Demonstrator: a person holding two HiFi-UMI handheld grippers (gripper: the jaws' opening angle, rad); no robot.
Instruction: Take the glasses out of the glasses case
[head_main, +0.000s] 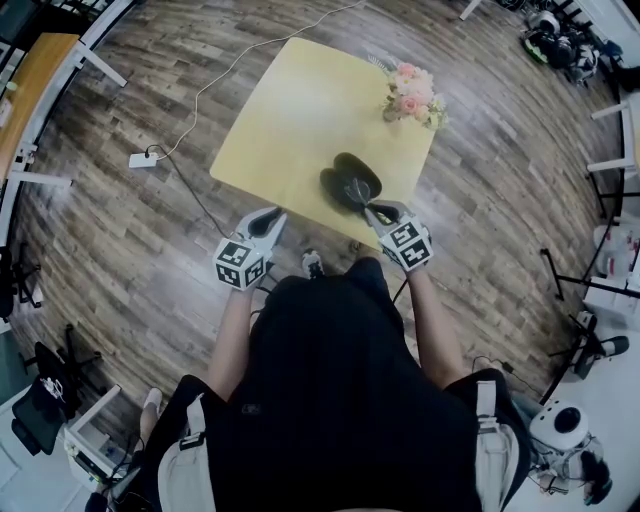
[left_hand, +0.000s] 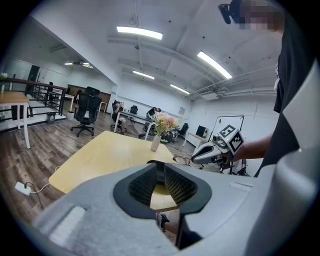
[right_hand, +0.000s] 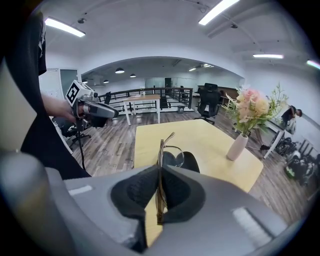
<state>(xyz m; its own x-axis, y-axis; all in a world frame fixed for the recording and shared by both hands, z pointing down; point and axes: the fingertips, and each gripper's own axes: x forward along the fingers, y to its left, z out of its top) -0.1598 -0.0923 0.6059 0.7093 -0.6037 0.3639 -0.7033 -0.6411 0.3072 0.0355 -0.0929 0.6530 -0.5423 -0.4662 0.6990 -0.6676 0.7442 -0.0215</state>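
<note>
The right gripper (head_main: 371, 213) reaches in over the near edge of the yellow table (head_main: 290, 100). Its jaws are closed tight on the glasses (head_main: 357, 190). In the right gripper view the thin metal frame (right_hand: 161, 165) stands on edge, pinched between the two black pads (right_hand: 175, 192). One lens and a temple arm stick out past the jaw tips.

The glasses hang just above the black glasses case (head_main: 350, 165), which lies open on the table near that same edge with both halves spread flat. From the right gripper view the case (right_hand: 192, 162) shows directly behind the lens. Whether the frame touches the case cannot be told from these views.

The left gripper (head_main: 270, 216) is held off the table, out over the wooden floor (head_main: 110, 260) and just beside the table's near corner. Its jaws are only narrowly apart, and nothing is between them. The left gripper view shows a thin slit between the pads (left_hand: 142, 187), with the tabletop (left_hand: 110, 150) visible through it. That view also catches the right gripper (left_hand: 196, 158) across the table with the glasses (left_hand: 182, 160) at its tips.

A white vase of pink flowers (head_main: 412, 95) stands at the table's right corner, well apart from the case. On the floor a white cable (head_main: 215, 85) trails from a small plug block (head_main: 141, 160) — it passes the table's far left side.
</note>
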